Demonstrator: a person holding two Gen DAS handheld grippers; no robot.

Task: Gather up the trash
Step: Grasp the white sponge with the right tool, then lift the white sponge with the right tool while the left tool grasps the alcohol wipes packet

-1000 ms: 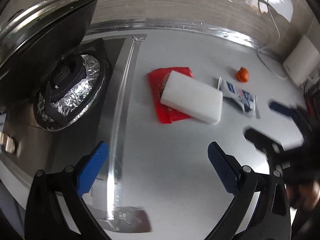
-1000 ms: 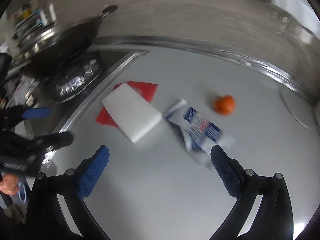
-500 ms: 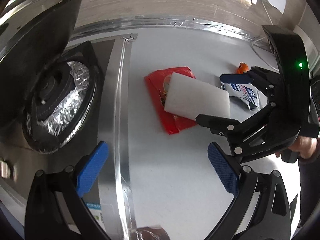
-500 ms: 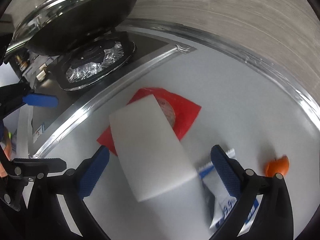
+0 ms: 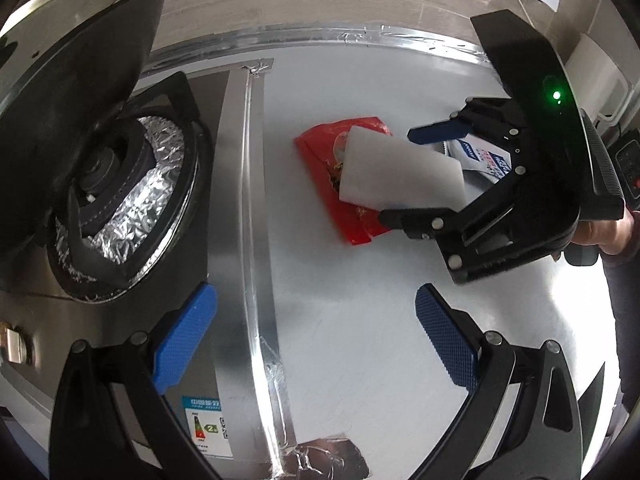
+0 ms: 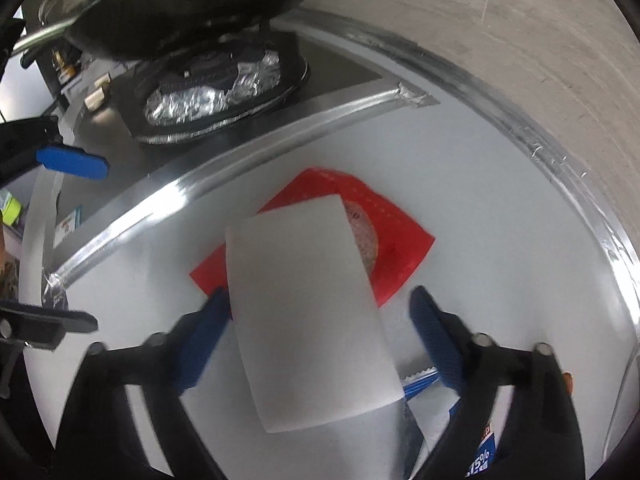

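A white foam block (image 5: 400,174) (image 6: 308,316) lies on a red snack wrapper (image 5: 348,204) (image 6: 396,240) on the white counter. A white-and-blue wrapper (image 5: 486,160) (image 6: 476,456) lies just right of the block. My right gripper (image 6: 316,332) (image 5: 416,172) is open with its jaws on either side of the block; the left pad looks to touch the block's edge. My left gripper (image 5: 316,332) is open and empty, hovering nearer the front, over the metal strip.
A gas burner lined with foil (image 5: 120,196) (image 6: 212,92) sits left, under a black wok (image 5: 72,64) (image 6: 192,4). A metal strip (image 5: 256,240) separates stove from counter (image 5: 380,360). A tiled wall (image 6: 520,40) runs behind. An orange scrap (image 6: 566,380) peeks behind my right finger.
My right gripper moved in from the right and down over the foam block, which now sits between its jaws. My left gripper shifted slightly; it stays open.
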